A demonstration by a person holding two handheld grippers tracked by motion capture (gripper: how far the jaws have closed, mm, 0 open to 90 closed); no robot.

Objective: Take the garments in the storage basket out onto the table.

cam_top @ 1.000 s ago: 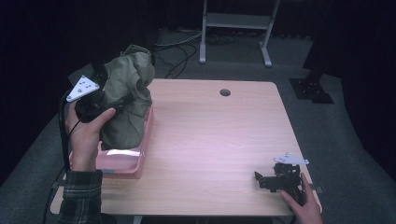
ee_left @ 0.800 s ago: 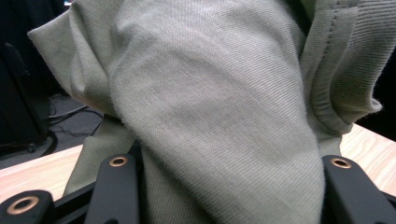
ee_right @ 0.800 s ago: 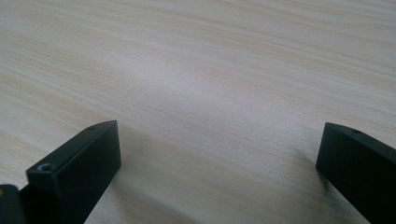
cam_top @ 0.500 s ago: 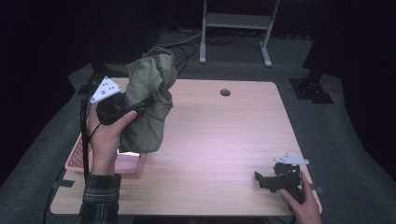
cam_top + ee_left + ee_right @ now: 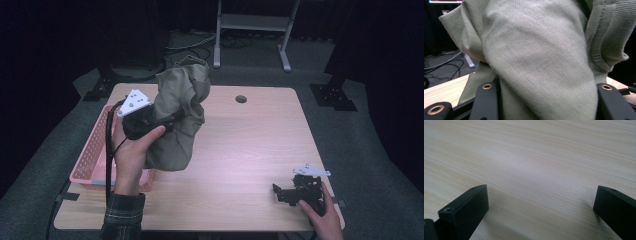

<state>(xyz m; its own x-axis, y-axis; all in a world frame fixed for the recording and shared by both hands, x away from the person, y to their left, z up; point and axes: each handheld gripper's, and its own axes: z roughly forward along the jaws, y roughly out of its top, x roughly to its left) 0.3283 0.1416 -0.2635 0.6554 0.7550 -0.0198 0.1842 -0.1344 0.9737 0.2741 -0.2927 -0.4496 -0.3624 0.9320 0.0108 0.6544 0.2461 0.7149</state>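
Hanging lengthwise from the left gripper (image 5: 167, 120), clamped tight in its jaws: olive garment (image 5: 180, 117), lifted above the table (image 5: 250, 145), just right of the pink basket (image 5: 92, 155). Bare wood rightward, nothing in the way. Resting well apart at the near right corner, jaws spread wide on nothing: right gripper (image 5: 280, 192).

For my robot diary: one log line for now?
left gripper: shut on green garment | garment: above table | right gripper: open
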